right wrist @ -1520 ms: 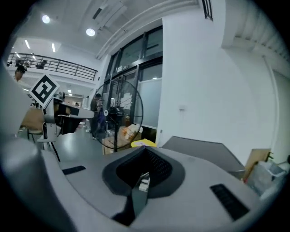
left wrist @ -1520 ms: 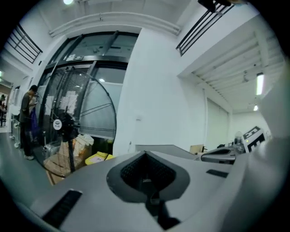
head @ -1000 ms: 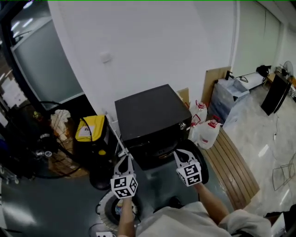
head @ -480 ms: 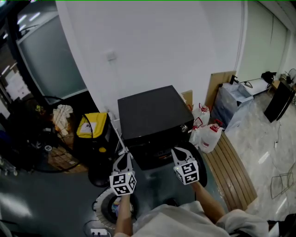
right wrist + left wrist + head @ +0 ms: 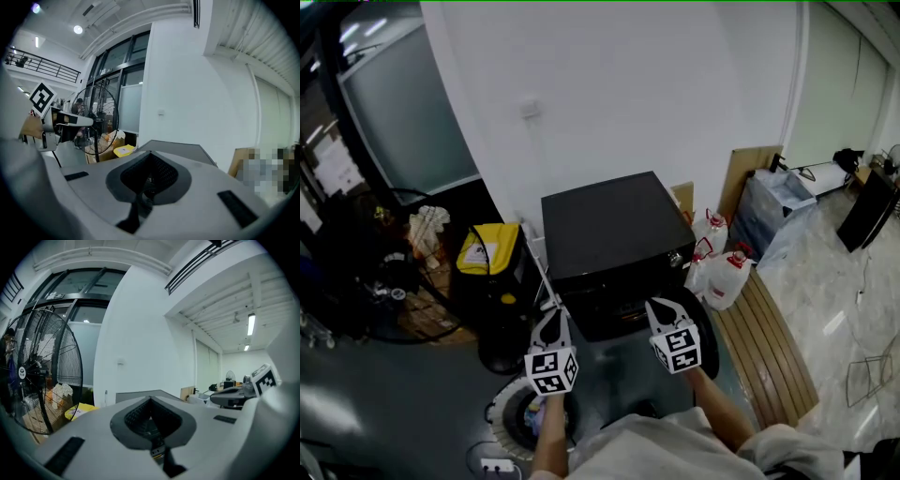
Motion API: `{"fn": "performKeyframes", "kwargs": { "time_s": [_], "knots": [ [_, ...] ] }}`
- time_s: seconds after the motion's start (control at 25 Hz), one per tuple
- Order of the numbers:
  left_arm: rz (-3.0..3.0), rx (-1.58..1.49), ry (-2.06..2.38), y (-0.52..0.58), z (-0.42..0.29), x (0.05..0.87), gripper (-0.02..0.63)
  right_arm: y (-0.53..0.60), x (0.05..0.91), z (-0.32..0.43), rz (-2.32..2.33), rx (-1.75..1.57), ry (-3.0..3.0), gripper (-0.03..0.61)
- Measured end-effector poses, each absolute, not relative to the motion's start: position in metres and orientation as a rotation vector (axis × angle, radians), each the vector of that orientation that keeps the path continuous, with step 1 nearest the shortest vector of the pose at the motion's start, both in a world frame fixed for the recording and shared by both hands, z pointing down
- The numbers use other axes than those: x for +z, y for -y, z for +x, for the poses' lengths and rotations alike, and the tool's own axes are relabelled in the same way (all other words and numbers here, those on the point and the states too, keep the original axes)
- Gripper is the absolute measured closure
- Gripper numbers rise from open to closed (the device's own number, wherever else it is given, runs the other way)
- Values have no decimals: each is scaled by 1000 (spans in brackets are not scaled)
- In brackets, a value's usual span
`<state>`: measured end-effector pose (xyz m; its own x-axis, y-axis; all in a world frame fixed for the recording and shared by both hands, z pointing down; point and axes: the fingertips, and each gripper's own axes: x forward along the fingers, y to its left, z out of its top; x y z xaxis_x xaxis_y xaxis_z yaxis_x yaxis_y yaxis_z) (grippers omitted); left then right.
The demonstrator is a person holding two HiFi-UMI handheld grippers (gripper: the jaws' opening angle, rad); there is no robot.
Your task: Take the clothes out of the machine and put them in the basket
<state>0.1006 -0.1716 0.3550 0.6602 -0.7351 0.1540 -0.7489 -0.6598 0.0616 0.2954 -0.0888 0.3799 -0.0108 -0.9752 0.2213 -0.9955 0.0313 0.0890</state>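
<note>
**Both claws shut and empty.** The left gripper (image 5: 551, 317) and the right gripper (image 5: 657, 307) each had its jaws pressed together with nothing between them. They were held side by side and nearly level.

Directly ahead of both tips stood the black washing machine (image 5: 614, 230), its front facing the person. Just right of the right gripper hung a dark round shape (image 5: 711, 330), probably the machine's door swung open, though the head view was too steep to show the drum mouth.

Below and behind the left gripper, at the person's feet, sat the round white basket (image 5: 502, 412). A patch of colour (image 5: 538, 411) inside it may have been clothes but was too small to be sure of. No garment could be made out at the machine.

The scene fitted either a reach toward a drum with laundry left in it or a pause with the load already in the basket. Any reach into the drum would likely go best with the jaws parted ahead of the opening and kept off the door's edge. They should close on a thick fold rather than a thin hem.
</note>
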Motion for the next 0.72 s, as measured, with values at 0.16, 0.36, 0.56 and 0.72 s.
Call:
{"fn": "performKeyframes", "kwargs": {
  "time_s": [0.16, 0.36, 0.56, 0.72],
  "knots": [
    [2753, 184, 1230, 171, 101, 356, 595, 88, 380, 295, 2035, 139, 2083, 555],
    [2746, 193, 1221, 167, 103, 362, 595, 85, 383, 294, 2020, 146, 2078, 556],
    [2742, 197, 1213, 167, 106, 364, 595, 86, 385, 295, 2014, 151, 2079, 556],
    [2736, 185, 1217, 171, 109, 364, 595, 90, 386, 296, 2010, 151, 2079, 555]
  ]
}}
